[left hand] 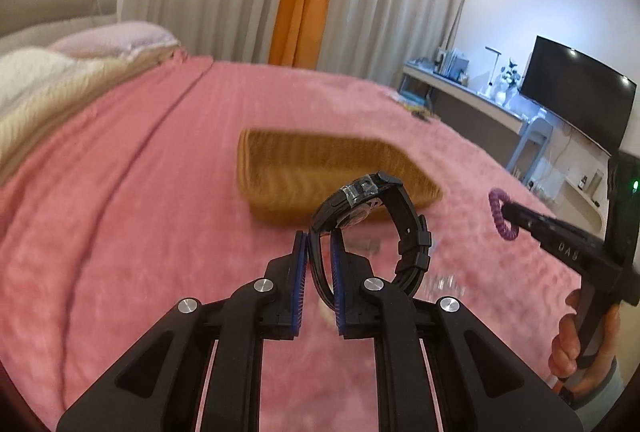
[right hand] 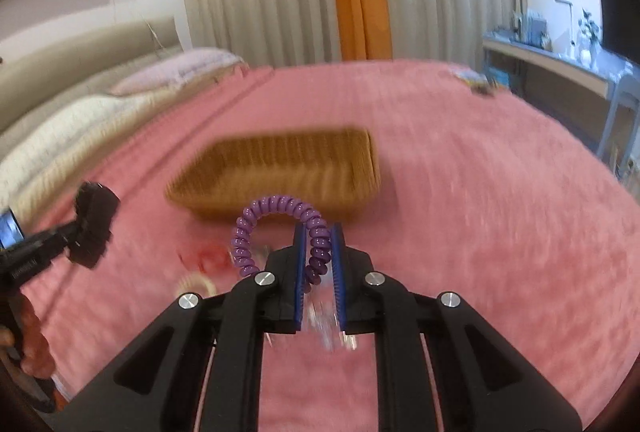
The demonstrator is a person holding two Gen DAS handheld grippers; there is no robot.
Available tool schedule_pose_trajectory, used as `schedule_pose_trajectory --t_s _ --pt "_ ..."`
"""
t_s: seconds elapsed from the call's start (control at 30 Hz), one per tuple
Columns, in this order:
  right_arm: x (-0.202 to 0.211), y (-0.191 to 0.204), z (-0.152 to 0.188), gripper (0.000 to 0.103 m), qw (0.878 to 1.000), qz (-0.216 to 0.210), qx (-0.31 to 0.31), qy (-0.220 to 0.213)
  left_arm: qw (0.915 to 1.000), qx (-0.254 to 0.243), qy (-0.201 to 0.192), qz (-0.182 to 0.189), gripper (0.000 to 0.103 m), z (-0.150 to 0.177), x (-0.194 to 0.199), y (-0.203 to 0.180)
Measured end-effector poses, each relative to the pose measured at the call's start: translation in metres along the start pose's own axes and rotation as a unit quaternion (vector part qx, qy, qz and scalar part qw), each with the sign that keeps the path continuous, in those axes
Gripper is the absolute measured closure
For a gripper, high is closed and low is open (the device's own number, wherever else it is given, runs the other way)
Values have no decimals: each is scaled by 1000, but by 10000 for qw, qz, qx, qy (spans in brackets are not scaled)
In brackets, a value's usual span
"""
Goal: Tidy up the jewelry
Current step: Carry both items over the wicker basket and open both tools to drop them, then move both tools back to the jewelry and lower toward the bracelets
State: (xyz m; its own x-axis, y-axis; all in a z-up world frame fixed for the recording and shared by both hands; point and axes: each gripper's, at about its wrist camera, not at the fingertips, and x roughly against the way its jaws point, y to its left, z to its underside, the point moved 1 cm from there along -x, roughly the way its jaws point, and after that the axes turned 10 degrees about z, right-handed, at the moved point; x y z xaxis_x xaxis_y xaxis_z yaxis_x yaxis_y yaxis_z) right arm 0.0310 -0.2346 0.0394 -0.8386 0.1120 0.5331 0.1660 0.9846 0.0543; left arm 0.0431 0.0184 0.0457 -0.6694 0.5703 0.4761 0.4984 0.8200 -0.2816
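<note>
In the left wrist view, the left gripper grasps the strap of a black watch between its blue pads, above the pink blanket; the wicker basket lies beyond.

In the right wrist view, the right gripper clamps a purple spiral hair tie, which arches left of the fingers. Only here some blurred small items show on the blanket.

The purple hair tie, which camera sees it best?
The right wrist view: the purple hair tie arches large and close, pinched in the right gripper. In the left wrist view it is only a small loop far off at the right.
</note>
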Motion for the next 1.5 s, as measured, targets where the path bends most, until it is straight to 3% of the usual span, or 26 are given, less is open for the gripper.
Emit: schedule_pose_trajectory --t_s 0.13,0.27,0.5,0.83,1.0,1.07,1.13,1.17,1.5 --pt "-22 9 -50 93 9999 15 19 -155 9999 69 -90 129 93 -36 -25 -1" --pt "-72 16 -79 93 10000 -17 -15 85 10000 13 -25 31 93 -60 -77 11" --pt "-165 36 -71 94 9957 23 127 912 9988 154 443 -141 93 -59 -150 41" --pt "-225 39 -44 94 9858 332 184 1639 9930 144 1095 -422 91 -42 -192 56" --pt "-208 28 -47 90 9887 47 -124 1491 9949 -127 857 -516 73 -48 -168 43" --pt "-192 24 -51 79 9916 82 -138 1281 9962 -127 734 -441 68 -51 -151 39" --pt "-172 20 -56 52 9944 95 -150 1045 9981 -95 548 -252 66 -53 -130 33" --pt "-159 18 -57 48 9956 63 -160 918 9988 -78 461 -153 64 -54 -120 29" --pt "-22 21 -59 47 9996 -156 183 -132 9977 -295 -526 326 50 -61 2 -19"
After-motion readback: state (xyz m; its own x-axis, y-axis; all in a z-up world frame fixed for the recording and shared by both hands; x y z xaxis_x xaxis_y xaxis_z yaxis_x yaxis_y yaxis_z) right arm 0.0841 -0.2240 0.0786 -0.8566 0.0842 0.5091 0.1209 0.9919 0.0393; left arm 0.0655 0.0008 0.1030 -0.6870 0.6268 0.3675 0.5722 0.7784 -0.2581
